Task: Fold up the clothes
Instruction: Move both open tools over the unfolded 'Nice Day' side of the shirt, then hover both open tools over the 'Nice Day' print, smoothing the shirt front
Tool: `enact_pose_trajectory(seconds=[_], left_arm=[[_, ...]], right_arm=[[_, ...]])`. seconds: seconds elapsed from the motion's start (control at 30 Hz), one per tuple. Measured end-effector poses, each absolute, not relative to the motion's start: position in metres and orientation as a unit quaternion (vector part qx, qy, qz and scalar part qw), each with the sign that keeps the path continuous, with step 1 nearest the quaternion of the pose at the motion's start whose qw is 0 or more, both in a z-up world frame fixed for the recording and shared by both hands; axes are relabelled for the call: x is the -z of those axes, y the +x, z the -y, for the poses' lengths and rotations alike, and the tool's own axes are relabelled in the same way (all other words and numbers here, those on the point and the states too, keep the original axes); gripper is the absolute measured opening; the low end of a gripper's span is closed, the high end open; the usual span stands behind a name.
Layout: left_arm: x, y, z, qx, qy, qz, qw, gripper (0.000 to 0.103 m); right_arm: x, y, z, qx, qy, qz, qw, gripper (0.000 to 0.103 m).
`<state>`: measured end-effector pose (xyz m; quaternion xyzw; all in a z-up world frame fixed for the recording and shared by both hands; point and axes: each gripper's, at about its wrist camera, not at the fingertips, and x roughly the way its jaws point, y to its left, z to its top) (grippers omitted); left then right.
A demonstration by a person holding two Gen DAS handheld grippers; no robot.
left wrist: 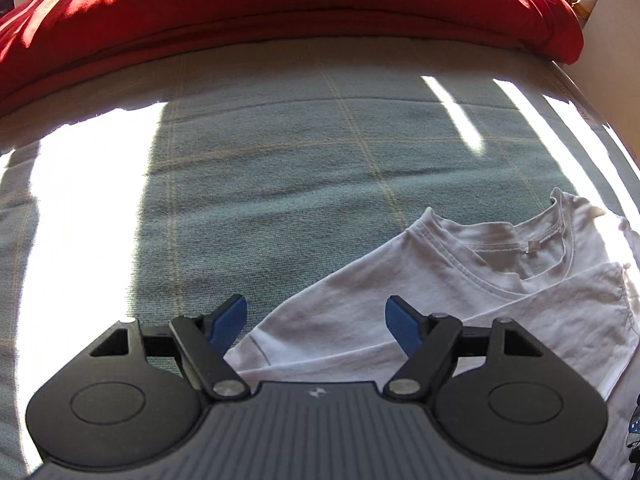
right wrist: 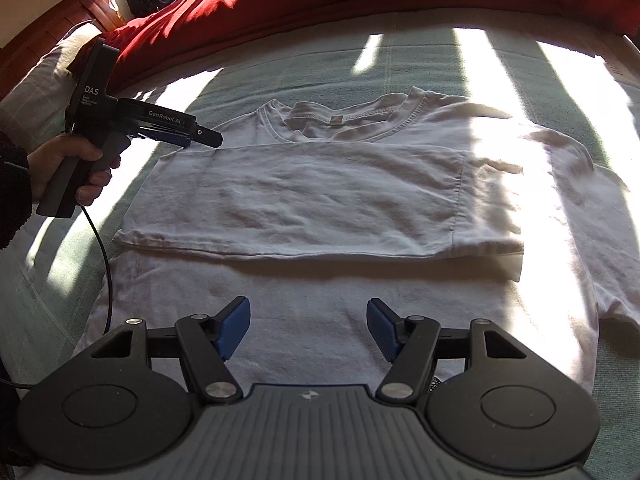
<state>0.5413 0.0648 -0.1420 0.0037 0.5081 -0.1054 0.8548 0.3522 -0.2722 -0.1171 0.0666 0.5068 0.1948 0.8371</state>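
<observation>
A white T-shirt (right wrist: 340, 200) lies flat on the bed (right wrist: 248, 76), neckline toward twelve o'clock, its left side folded across the chest in the right wrist view. The right gripper (right wrist: 308, 330) hovers over the shirt's lower part at six o'clock, fingers (right wrist: 234, 330) released, nothing between them. At nine o'clock a hand (right wrist: 66, 168) holds the left gripper (right wrist: 204, 138) near the shirt's left shoulder. In the left wrist view its fingers (left wrist: 230, 322) are spread and empty, with the shirt toward four o'clock. A red duvet (left wrist: 280, 4) lies bunched across twelve o'clock.
</observation>
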Motion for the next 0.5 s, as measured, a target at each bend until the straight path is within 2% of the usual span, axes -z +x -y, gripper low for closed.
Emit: enact_pose_trajectory(seconds=[0.2,0.5], left_arm=[[0.107,0.512,-0.056,0.145,0.023,-0.508,0.849,0.076],[0.082,0.427,-0.017,0.210,0.068,-0.541,0.812,0.077]], right_arm=[[0.113,0.350,0.273,-0.193,0.066,-0.506,0.838,0.069],[0.110,0.339,0.268,-0.182,0.040,-0.513,0.838,0.069]])
